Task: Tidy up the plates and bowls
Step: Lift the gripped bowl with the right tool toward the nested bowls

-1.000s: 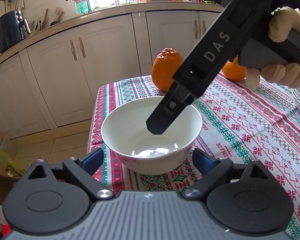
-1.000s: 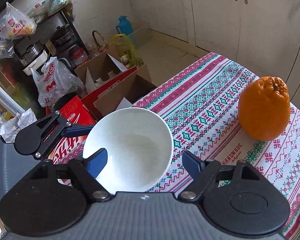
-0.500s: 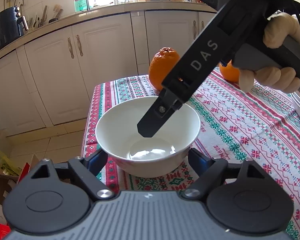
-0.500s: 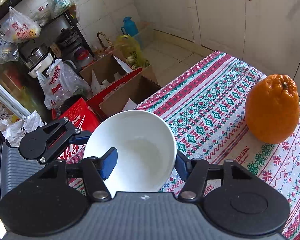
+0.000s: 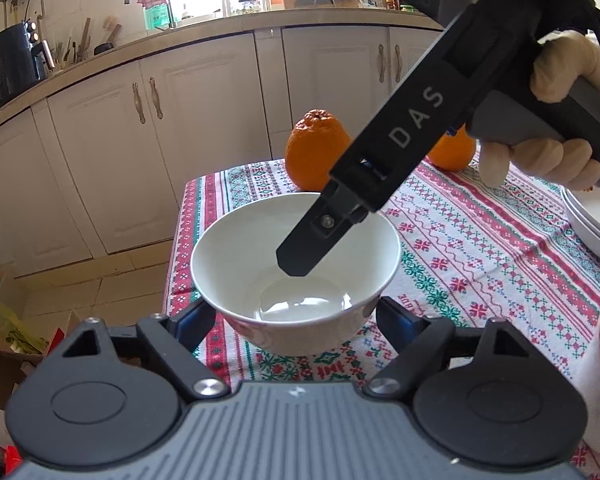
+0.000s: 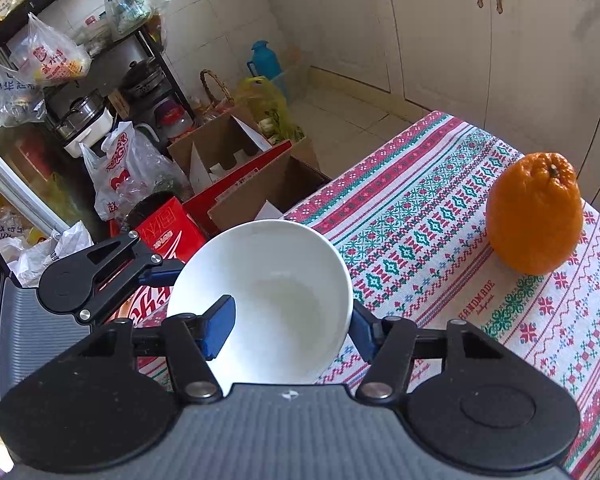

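Grasping step: right tongs [image 6: 290, 330] pinch the white bowl [image 6: 268, 292] wall; left tongs [image 5: 290, 320] clasp its sides. Next, lift it toward the plates [image 5: 592, 228] at right.

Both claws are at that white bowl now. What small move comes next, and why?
Probably a gentle lift. The right claw pinches the bowl wall, one finger inside and one outside, and the left claw flanks its sides. The bowl sits near the table's edge, and plates wait at the far right, likely where it goes.
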{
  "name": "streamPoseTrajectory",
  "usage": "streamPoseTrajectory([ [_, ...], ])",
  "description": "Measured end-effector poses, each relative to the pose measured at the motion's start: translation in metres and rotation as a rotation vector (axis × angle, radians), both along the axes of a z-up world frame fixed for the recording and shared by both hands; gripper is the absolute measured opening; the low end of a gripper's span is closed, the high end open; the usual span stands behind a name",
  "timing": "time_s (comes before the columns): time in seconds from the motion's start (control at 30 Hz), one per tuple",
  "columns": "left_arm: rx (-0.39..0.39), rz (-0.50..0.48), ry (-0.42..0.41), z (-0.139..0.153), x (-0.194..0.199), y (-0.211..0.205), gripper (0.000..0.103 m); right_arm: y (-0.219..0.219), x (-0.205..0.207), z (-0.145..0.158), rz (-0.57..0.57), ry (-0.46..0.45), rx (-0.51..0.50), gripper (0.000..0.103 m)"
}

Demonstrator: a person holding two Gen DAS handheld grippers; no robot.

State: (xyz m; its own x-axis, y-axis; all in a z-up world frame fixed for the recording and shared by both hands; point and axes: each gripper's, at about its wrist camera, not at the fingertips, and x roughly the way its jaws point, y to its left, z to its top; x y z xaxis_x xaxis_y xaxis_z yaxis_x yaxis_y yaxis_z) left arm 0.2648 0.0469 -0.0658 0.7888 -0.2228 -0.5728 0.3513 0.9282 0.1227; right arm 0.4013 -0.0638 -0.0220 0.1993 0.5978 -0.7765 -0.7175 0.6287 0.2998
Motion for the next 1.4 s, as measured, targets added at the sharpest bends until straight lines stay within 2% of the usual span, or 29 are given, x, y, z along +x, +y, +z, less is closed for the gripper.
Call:
streamPoseTrajectory([
  [0.7,-0.009,-0.056,-0.032,0.049,-0.101,-0.041,0.087,-0.06,-0.119,0.056,-0.004,-0.101,0.045,0.066],
  [1.07,-0.028,-0.11,-0.029,0.059,-0.133,-0.061,0.087,-0.095,-0.166,0.065,-0.033,-0.129,0.057,0.066],
  [1.4,-0.019,-0.18,-0.021,0.053,-0.149,-0.085,0.087,-0.125,-0.195,0.063,-0.086,-0.137,0.047,0.066],
])
